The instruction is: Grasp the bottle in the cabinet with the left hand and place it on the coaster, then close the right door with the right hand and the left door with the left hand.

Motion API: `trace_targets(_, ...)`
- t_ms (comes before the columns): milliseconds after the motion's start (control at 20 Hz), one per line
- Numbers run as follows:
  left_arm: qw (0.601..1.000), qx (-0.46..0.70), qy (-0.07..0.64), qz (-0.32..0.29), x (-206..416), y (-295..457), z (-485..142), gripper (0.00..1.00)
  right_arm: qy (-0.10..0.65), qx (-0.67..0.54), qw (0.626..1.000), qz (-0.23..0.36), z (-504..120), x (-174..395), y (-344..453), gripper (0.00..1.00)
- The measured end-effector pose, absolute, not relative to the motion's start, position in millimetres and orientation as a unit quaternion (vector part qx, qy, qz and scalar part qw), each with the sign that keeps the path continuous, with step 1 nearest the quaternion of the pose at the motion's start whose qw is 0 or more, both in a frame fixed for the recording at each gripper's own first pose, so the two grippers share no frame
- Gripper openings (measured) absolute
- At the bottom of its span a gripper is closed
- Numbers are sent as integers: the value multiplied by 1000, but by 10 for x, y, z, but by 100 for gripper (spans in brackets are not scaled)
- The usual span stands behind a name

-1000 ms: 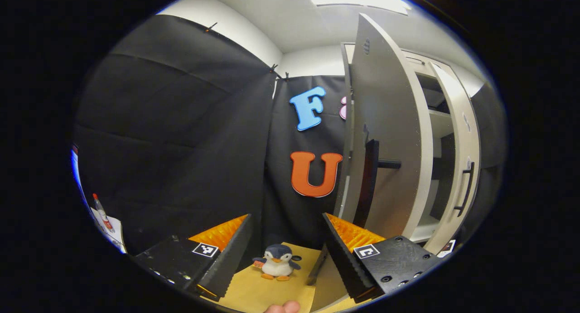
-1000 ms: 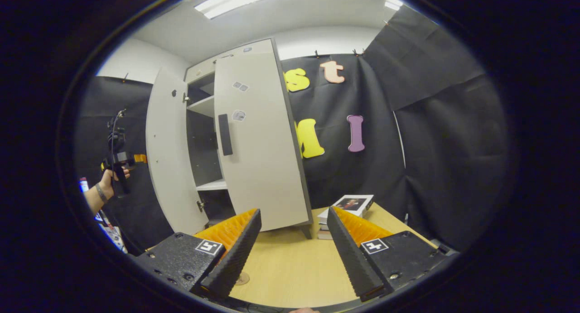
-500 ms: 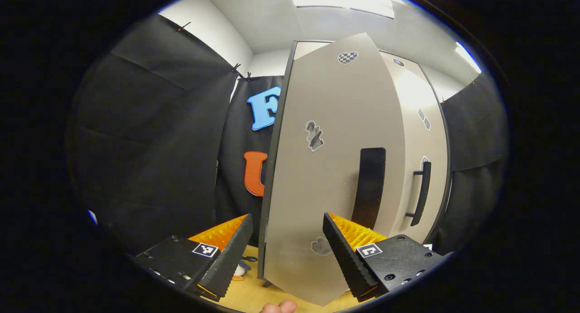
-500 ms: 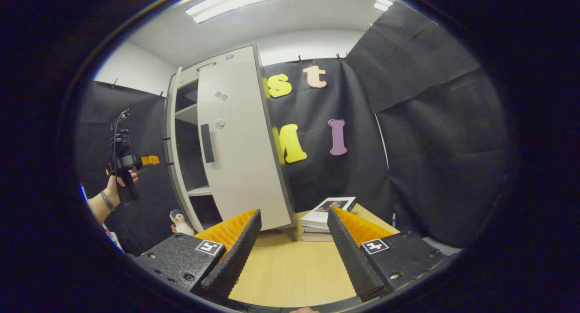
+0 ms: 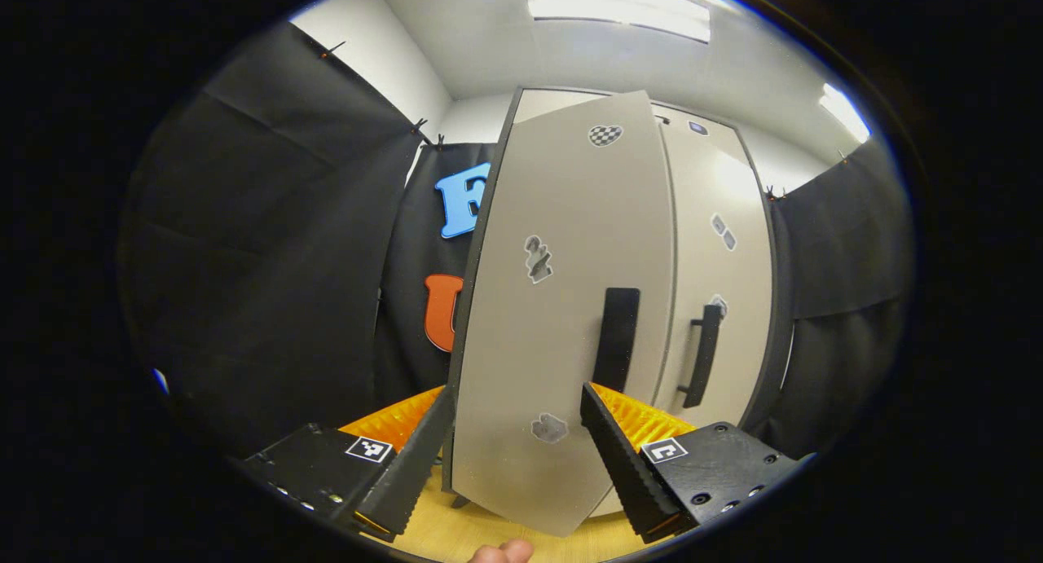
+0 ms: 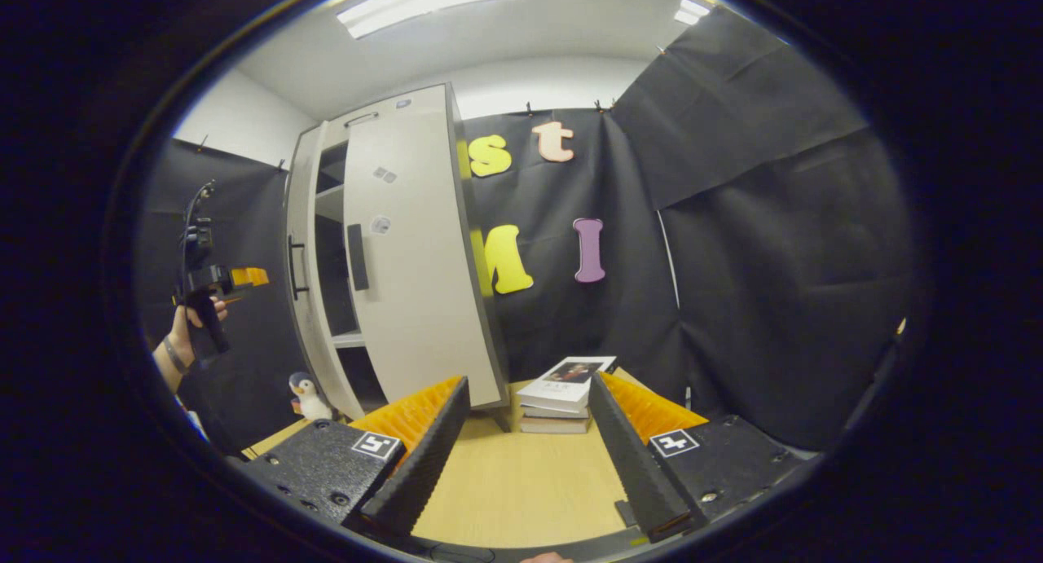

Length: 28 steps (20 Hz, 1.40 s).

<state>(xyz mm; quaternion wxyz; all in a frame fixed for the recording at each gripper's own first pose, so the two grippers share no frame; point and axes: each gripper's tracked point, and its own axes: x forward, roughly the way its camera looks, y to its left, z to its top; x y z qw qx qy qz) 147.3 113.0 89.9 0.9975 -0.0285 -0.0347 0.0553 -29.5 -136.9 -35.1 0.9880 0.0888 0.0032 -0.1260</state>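
The grey cabinet's left door (image 5: 562, 302) stands slightly ajar right in front of my left gripper (image 5: 509, 457), which is open with nothing held; the door's lower part appears between its fingers. The right door (image 5: 717, 286) looks flush with the cabinet. In the right gripper view a hand (image 6: 183, 335) holds the left gripper (image 6: 236, 278) just left of the left door (image 6: 303, 253). Whether it touches the door I cannot tell. A dark gap with a shelf (image 6: 349, 339) shows between that door and the right door (image 6: 407, 261). My right gripper (image 6: 530, 457) is open over the table.
A penguin plush (image 6: 305, 396) stands on the wooden table (image 6: 521, 481) by the cabinet's left foot. A stack of books (image 6: 562, 392) lies to the right of the cabinet. Black cloth walls close in on both sides.
The left door has swung from wide open to nearly shut, with the left gripper following it. The right gripper has drawn back a little from the cabinet.
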Motion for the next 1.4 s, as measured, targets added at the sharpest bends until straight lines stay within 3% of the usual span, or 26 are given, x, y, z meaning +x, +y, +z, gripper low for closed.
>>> trace_targets(50,998,-24,-35,52,1353,1043,831,95,4,88,989,-117,-350,-261,-1307,96)
trace_targets(150,998,-21,-29,42,1090,833,656,99,9,82,992,-96,-344,-173,-1180,94)
trace_targets(200,998,-19,-32,41,944,739,541,95,8,77,993,-85,-320,-126,-1119,94)
trace_targets(250,998,-16,-38,41,817,660,455,99,8,73,994,-78,-312,-67,-1064,96)
trace_targets(400,997,4,-51,57,437,508,194,95,18,75,996,-48,-321,66,-886,96)
trace_targets(500,998,0,-44,47,228,306,17,99,19,68,997,-39,-303,115,-818,96)
trace_targets(550,998,-1,-38,44,149,234,-56,99,20,62,997,-38,-315,133,-793,96)
trace_targets(600,999,-2,-30,42,73,179,-121,91,24,56,997,-37,-338,141,-757,96)
trace_targets(650,999,1,-26,36,16,117,-180,95,28,48,998,-39,-377,157,-727,96)
trace_targets(700,999,6,-21,32,-21,79,-212,99,31,37,998,-43,-402,160,-707,96)
trace_targets(750,999,10,-17,31,24,79,-240,94,32,28,998,-49,-411,169,-693,96)
trace_targets(950,999,20,-30,13,146,-19,-223,95,37,25,999,-31,-430,204,-444,96)
trace_targets(1000,999,21,-35,12,165,-1,-189,99,35,25,999,-28,-407,208,-414,96)
trace_targets(1100,999,21,-41,12,175,7,-145,94,27,24,999,-22,-349,215,-352,96)
trace_targets(1200,999,14,-43,16,160,32,-144,94,30,19,999,-18,-367,216,-315,96)
trace_targets(1250,999,12,-41,17,159,32,-158,99,33,16,999,-20,-381,206,-326,96)
trace_targets(1300,999,12,-39,16,154,35,-172,95,33,15,999,-24,-380,198,-343,97)
trace_targets(1400,999,15,-37,12,152,47,-169,95,35,18,999,-28,-374,206,-357,97)
